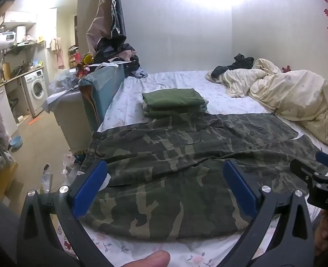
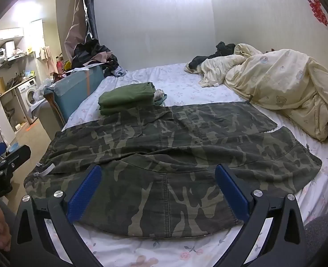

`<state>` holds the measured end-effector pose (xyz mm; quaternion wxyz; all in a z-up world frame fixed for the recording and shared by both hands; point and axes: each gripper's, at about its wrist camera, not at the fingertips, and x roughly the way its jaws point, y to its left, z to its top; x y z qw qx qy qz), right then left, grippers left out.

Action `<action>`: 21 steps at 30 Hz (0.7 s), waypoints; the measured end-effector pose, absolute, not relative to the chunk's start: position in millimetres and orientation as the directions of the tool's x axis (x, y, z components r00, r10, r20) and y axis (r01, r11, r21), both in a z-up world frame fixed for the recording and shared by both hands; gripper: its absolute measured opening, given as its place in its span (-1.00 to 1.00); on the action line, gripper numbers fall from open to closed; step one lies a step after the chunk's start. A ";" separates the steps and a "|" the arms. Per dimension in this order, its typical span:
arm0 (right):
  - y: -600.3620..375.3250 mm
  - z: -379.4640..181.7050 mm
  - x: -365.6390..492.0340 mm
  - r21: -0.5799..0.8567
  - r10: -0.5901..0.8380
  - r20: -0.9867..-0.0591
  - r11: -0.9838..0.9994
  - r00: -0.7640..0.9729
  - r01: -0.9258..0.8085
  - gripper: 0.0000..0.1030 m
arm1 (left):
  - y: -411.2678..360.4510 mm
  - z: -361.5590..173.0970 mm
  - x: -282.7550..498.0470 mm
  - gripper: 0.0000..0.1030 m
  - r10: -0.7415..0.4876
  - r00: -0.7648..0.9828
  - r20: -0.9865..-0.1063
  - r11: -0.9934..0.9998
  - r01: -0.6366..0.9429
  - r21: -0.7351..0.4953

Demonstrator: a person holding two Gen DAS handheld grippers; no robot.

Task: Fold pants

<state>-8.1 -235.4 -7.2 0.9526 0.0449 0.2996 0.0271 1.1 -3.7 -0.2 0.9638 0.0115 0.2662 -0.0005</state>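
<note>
Camouflage pants [image 1: 186,155] lie spread flat across the near part of the bed [image 1: 181,82], waistband at the left, legs running to the right; they also show in the right wrist view [image 2: 175,151]. My left gripper [image 1: 165,169] is open and empty, hovering over the waistband end. My right gripper [image 2: 158,173] is open and empty, hovering over the near leg. Each gripper's blue fingers [image 2: 83,193] stand wide apart above the cloth. The right gripper also shows at the left wrist view's right edge [image 1: 319,173].
A folded green garment [image 1: 172,102] lies on the floral sheet behind the pants. A crumpled cream duvet [image 1: 292,98] fills the bed's right side. A blue box [image 1: 101,89] and a clothes pile [image 1: 117,53] stand at the bed's left; the kitchen floor lies beyond.
</note>
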 end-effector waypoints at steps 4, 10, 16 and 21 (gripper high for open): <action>-235.3 -7.6 -7.6 0.101 0.078 -0.567 0.995 0.820 -0.025 1.00 | -3.4 -0.3 0.9 0.99 0.004 0.859 -0.511 1.000 0.008 0.021; -235.6 -8.9 -6.5 0.102 0.080 -0.568 0.994 0.819 -0.026 1.00 | -4.1 -1.3 -1.1 0.99 0.002 0.859 -0.512 1.000 0.010 0.020; -234.7 -7.1 -8.2 0.103 0.081 -0.568 0.994 0.819 -0.027 1.00 | -4.1 -0.5 -1.4 0.99 0.000 0.862 -0.507 1.000 0.013 0.022; -234.1 -7.9 -7.9 0.102 0.080 -0.568 0.994 0.819 -0.027 1.00 | -5.8 1.3 -0.2 0.99 0.001 0.864 -0.504 1.000 0.014 0.027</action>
